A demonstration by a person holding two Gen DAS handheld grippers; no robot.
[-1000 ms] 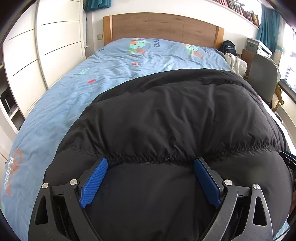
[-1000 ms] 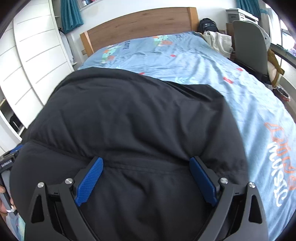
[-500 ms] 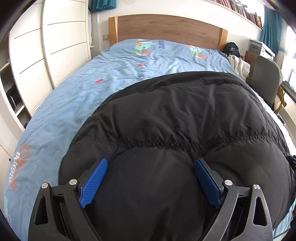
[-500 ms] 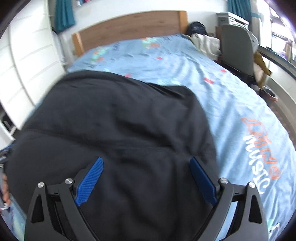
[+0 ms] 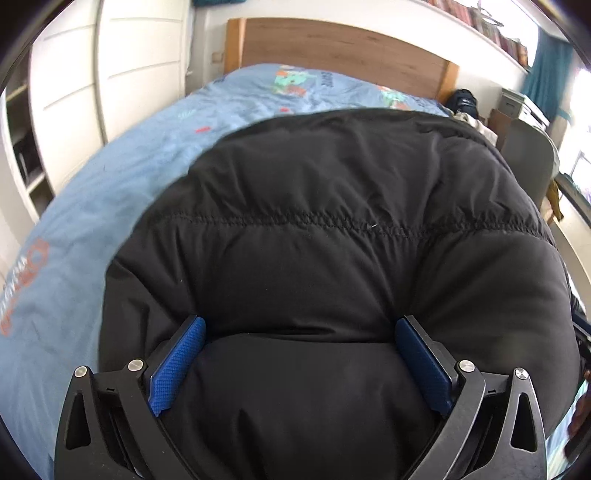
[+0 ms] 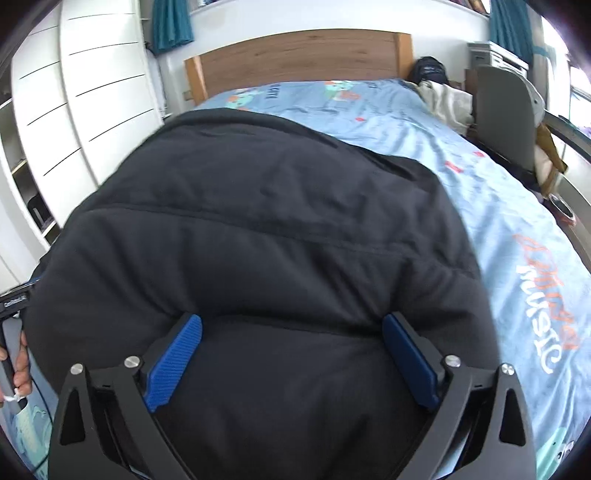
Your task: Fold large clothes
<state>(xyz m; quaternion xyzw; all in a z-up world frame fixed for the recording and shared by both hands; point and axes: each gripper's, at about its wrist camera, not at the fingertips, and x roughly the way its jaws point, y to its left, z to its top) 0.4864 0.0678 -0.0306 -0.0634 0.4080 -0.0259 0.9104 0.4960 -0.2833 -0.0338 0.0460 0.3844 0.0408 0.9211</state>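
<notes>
The bedroom had a bed (image 5: 110,206) with a light blue printed cover, a wooden headboard (image 6: 295,55) at the far end and white cupboard doors (image 5: 140,66) along one side. A grey chair (image 6: 506,114) stood by the other side, with teal curtains (image 6: 171,22) up near the wall.

The big black puffy jacket (image 5: 332,221) lay spread on the bed cover, taking up most of both views, its stitched seam running straight across it.

The left gripper (image 5: 300,330) had its blue-padded fingers (image 5: 177,363) spread really wide, and the jaws had just been opening further. A fat bulge of the jacket sat between them and filled the gap right up to both pads, though it couldn't be told whether they actually squeezed it.

The right gripper (image 6: 291,326) looked much the same: fingers (image 6: 173,362) wide apart, jacket padding swelling up between them to the pads. At the left edge of that view, the person's hand (image 6: 20,363) showed wrapped around a handle.
</notes>
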